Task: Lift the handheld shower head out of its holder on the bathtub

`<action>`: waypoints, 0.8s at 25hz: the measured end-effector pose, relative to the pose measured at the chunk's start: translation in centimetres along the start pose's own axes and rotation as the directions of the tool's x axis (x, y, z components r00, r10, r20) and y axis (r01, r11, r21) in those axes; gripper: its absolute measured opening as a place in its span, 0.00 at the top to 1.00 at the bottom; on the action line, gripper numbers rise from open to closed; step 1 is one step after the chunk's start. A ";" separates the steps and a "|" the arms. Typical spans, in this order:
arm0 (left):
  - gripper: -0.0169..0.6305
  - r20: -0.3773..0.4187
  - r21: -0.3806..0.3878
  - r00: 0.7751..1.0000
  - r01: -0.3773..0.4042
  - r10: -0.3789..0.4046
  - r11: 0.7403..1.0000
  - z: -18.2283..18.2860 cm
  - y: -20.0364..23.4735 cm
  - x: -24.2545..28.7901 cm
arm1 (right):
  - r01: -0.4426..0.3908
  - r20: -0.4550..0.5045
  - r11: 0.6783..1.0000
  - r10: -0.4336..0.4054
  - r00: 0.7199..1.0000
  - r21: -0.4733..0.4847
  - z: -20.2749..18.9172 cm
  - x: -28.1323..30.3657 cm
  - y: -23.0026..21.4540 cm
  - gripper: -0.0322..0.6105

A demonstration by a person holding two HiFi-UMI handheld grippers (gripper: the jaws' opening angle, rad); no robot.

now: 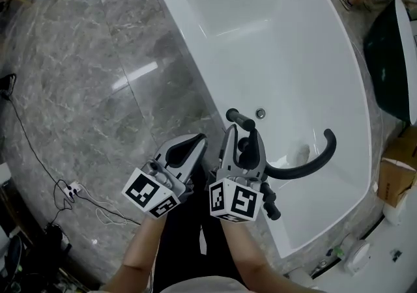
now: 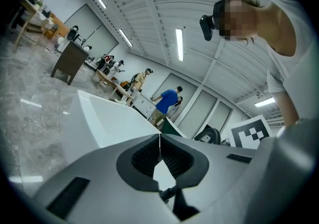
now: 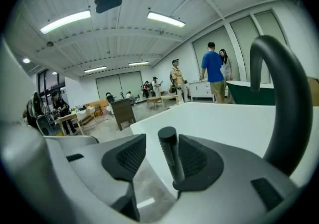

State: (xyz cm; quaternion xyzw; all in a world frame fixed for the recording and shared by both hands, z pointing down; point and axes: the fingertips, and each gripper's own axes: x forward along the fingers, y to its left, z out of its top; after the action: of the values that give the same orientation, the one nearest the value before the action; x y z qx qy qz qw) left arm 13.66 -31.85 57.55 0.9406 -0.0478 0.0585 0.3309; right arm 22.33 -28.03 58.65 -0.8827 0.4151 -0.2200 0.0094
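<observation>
Was at the grabbing step: right gripper (image 3: 160, 149) jaws spread around the shower head (image 3: 172, 164), not squeezing. Left gripper (image 2: 159, 141) jaws pressed together. Needed next, likely: squeeze, lift up.

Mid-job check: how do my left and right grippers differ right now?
Jaws: the left gripper has its tips meeting, while the right gripper has its jaws apart.
Contents: the left holds nothing. The shower head handle stands between the right's jaws, close to one pad and clear of the other.
Place: the left hangs over the floor, the right at the bathtub rim.
Both point toward the tub.
</observation>
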 end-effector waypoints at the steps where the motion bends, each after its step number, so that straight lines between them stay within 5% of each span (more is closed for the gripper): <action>1: 0.95 -0.004 -0.004 1.000 0.002 -0.002 1.000 -0.2 0.4 0.2 | 0.012 -0.009 1.000 -0.011 1.000 0.004 -0.6 0.4 -0.3 0.65; 20: 0.95 -0.056 -0.056 0.998 0.003 -0.006 0.998 -5.8 5.4 2.5 | 0.030 -0.062 0.998 -0.034 0.998 -0.054 -6.8 5.5 -2.5 0.65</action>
State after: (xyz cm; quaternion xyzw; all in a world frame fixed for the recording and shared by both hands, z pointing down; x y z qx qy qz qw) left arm 14.97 -32.53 65.77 0.9291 -0.0380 0.0827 0.3585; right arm 24.55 -29.34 67.44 -0.8819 0.4066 -0.2366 -0.0304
